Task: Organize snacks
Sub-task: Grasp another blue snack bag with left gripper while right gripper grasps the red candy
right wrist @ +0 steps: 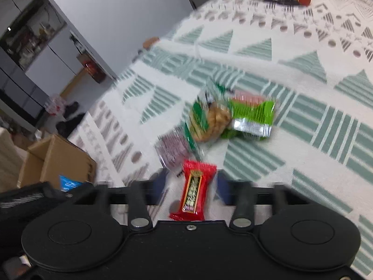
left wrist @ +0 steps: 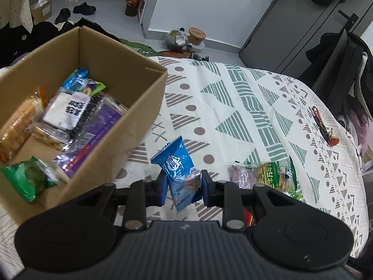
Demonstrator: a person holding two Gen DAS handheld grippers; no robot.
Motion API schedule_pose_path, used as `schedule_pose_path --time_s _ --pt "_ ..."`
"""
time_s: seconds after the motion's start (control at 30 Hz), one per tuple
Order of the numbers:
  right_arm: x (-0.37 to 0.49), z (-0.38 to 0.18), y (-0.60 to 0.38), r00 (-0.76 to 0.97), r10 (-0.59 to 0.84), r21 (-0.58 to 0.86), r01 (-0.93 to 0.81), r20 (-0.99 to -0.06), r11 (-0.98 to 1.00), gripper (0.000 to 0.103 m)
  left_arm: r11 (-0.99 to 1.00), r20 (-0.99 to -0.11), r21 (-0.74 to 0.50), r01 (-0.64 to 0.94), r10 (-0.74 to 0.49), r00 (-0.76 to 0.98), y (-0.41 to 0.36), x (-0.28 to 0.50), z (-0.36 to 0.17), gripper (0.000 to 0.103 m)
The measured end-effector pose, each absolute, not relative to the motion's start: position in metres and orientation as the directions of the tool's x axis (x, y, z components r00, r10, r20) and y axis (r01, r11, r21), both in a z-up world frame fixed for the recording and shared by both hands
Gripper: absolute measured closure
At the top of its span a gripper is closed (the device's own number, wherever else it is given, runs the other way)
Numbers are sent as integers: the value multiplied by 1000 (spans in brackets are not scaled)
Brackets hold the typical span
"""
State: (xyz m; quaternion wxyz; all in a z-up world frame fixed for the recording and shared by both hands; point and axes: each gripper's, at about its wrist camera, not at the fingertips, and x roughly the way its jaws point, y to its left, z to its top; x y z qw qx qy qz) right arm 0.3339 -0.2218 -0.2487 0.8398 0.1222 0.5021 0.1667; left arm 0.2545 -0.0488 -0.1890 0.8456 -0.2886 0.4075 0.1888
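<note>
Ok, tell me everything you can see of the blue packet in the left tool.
The blue packet is a small glossy plastic pillow wrapper with white printed characters and crimped, serrated ends. It hangs tilted between the left tool fingers, pinched at its lower half, where a clear window shows a brownish snack. Its top corner points up-left. It is lifted over the patterned tablecloth, just right of the cardboard box, not yet inside.

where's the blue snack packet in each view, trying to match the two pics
Left wrist view: the blue snack packet sits low at centre, pinched between the left tongs, just right of the cardboard box.
Right wrist view: only a blue sliver shows at lower left, in front of the box; likely the same packet.
Shared landmark: the cardboard box; also the green biscuit pack on the patterned cloth.
</note>
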Motion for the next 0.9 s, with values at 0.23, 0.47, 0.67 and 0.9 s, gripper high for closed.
schedule_pose_path --time_s 0.23,0.47,0.67,0.9 --pt "322 -239 -220 472 417 374 -189 -777 908 84 771 -783 -334 -542 93 615 -47 241 -174 75" --pt "314 -220 -224 489 472 431 -202 -734 879 84 775 -763 -332 -537 113 636 -43 228 -157 75" --pt "305 -205 -225 499 523 477 -228 -691 849 84 776 -753 -331 -537 126 646 -39 218 -145 75" --pt "296 -190 -220 500 585 524 -273 -639 807 84 769 -725 -340 -541 153 672 -26 202 -125 75"
